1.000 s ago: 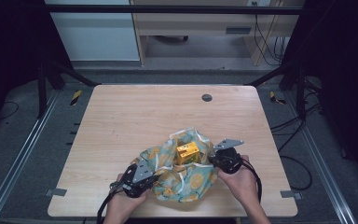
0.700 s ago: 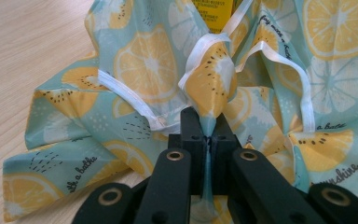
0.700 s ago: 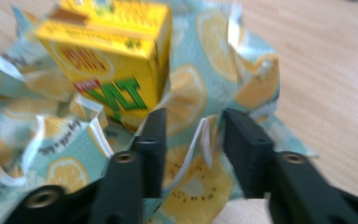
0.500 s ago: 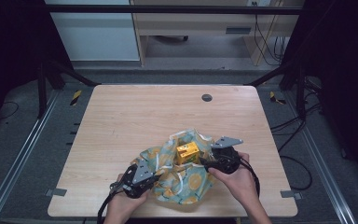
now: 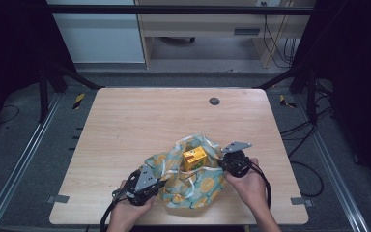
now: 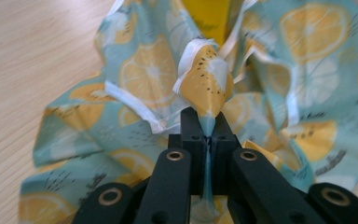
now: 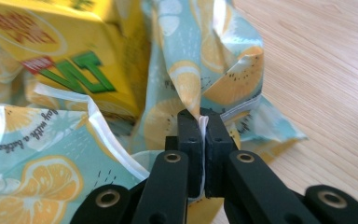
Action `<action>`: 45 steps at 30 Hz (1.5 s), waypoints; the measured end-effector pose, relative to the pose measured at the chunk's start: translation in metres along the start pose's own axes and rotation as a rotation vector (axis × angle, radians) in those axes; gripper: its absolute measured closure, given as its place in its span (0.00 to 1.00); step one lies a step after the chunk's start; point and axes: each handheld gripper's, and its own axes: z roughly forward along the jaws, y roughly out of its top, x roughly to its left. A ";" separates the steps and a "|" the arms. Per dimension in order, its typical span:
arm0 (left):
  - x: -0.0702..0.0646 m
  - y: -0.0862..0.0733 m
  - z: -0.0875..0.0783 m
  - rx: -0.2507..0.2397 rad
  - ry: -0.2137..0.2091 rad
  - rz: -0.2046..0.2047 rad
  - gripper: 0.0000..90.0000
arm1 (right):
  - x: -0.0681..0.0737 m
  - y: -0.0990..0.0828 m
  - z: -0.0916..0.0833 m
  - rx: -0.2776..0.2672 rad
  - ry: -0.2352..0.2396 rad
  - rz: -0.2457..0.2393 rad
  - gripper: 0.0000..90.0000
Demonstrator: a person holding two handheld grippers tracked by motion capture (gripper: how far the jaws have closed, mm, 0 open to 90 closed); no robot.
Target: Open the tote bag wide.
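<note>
we see a thin, slightly shiny cloth (image 6: 135,74) with a lemon print and white stitched hems. the yellow carton (image 7: 70,51) looks like smooth, glossy printed cardboard. the table (image 5: 140,121) is pale wood-grain, matt and smooth. each claw, left (image 6: 207,122) and right (image 7: 200,122), looks like matt black plastic with brass-coloured rivets.

The yellow carton (image 7: 70,56) is cut off by the top edge in the right gripper view, and the lemon-print cloth (image 5: 193,181) hides its lower part; its label is unreadable.
</note>
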 end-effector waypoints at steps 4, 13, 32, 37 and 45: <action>0.010 -0.008 0.004 0.035 0.024 -0.020 0.97 | -0.012 -0.006 0.002 -0.001 -0.020 0.022 0.99; 0.025 -0.017 0.010 0.096 0.059 -0.037 0.98 | -0.040 -0.016 0.014 0.029 -0.014 0.099 0.99; 0.027 -0.025 0.012 0.088 0.061 -0.073 0.98 | -0.042 -0.031 0.021 0.054 -0.033 0.097 0.99; 0.028 -0.026 0.011 0.086 0.066 -0.074 0.99 | -0.042 -0.033 0.023 0.055 -0.033 0.101 0.99; 0.027 -0.028 0.011 0.090 0.072 -0.067 0.99 | -0.040 -0.034 0.025 0.062 -0.038 0.101 0.99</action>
